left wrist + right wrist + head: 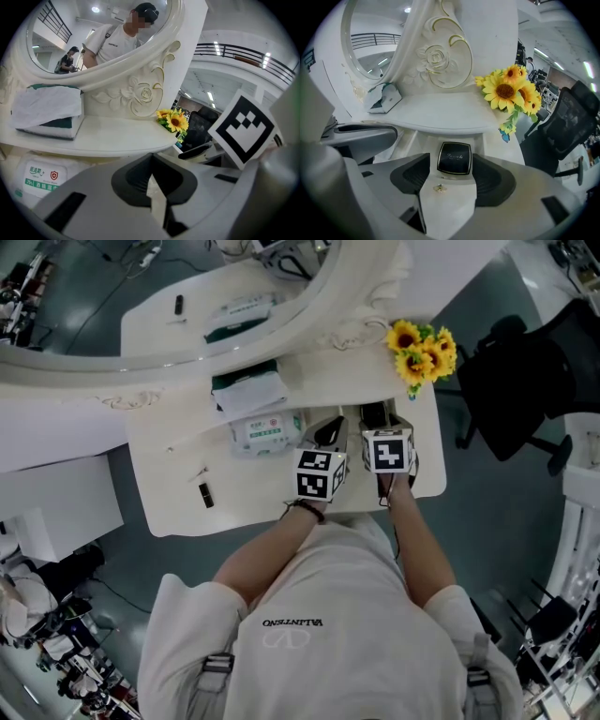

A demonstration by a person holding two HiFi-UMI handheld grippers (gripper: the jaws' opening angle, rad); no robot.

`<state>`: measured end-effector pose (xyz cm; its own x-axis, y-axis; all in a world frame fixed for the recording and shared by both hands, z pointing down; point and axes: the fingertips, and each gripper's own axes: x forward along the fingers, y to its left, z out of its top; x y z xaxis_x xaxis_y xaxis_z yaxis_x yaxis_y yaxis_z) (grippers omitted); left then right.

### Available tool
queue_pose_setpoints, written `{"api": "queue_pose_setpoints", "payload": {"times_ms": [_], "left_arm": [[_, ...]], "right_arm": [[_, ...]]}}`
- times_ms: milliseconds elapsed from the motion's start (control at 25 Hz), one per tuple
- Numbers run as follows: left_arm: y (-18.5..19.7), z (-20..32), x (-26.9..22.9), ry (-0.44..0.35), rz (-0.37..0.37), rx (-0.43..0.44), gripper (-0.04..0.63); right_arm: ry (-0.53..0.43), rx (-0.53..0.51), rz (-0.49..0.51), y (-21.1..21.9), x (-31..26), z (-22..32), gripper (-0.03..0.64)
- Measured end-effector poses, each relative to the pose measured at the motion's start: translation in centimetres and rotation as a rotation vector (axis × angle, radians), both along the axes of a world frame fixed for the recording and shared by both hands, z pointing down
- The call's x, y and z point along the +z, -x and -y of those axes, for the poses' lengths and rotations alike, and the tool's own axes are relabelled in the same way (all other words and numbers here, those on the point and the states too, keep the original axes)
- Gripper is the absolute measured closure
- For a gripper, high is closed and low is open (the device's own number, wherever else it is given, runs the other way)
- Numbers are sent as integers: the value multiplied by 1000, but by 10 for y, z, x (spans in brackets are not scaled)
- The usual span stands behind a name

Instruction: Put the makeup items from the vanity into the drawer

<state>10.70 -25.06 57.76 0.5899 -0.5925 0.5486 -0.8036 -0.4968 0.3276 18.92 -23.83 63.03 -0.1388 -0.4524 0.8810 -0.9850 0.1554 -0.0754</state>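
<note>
A black compact (454, 159) with script lettering lies flat on the white vanity (169, 456), near its right front. My right gripper (451, 155) points steeply down over the compact (373, 414), one jaw on each side. It is open, and a thin gap shows at the left pad (415, 176). My left gripper (328, 427) hovers just to its left. In the left gripper view its jaws (151, 157) meet at the tips, shut with nothing in them. A small black tube (205, 494) lies at the vanity's left front. No open drawer shows.
A wet-wipes pack (263, 432) and a tissue box (248, 390) sit left of the grippers, below the oval mirror (169, 296). Sunflowers (422, 351) stand at the right back corner. A black office chair (525, 381) is off to the right. A tiny gold piece (439, 188) shows between my right jaws.
</note>
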Motion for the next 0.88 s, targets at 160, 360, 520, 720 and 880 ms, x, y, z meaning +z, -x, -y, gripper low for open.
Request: {"api": "queue_pose_setpoints", "payload": {"times_ms": [160, 360, 520, 720, 880], "left_arm": [[5, -1, -6, -19, -22, 1, 594], [14, -4, -19, -68, -31, 22, 594], [24, -9, -22, -71, -36, 23, 594], [37, -15, -39, -99, -63, 36, 594], [59, -19, -70, -183, -73, 41, 594]], "right_arm": [[-82, 42, 4, -3, -13, 5, 372], [-200, 97, -42, -9, -37, 10, 509], [-253, 117, -37, -5, -48, 8, 590], [-301, 137, -1, 1, -62, 2, 606], [-389, 132, 54, 7, -90, -4, 607]]}}
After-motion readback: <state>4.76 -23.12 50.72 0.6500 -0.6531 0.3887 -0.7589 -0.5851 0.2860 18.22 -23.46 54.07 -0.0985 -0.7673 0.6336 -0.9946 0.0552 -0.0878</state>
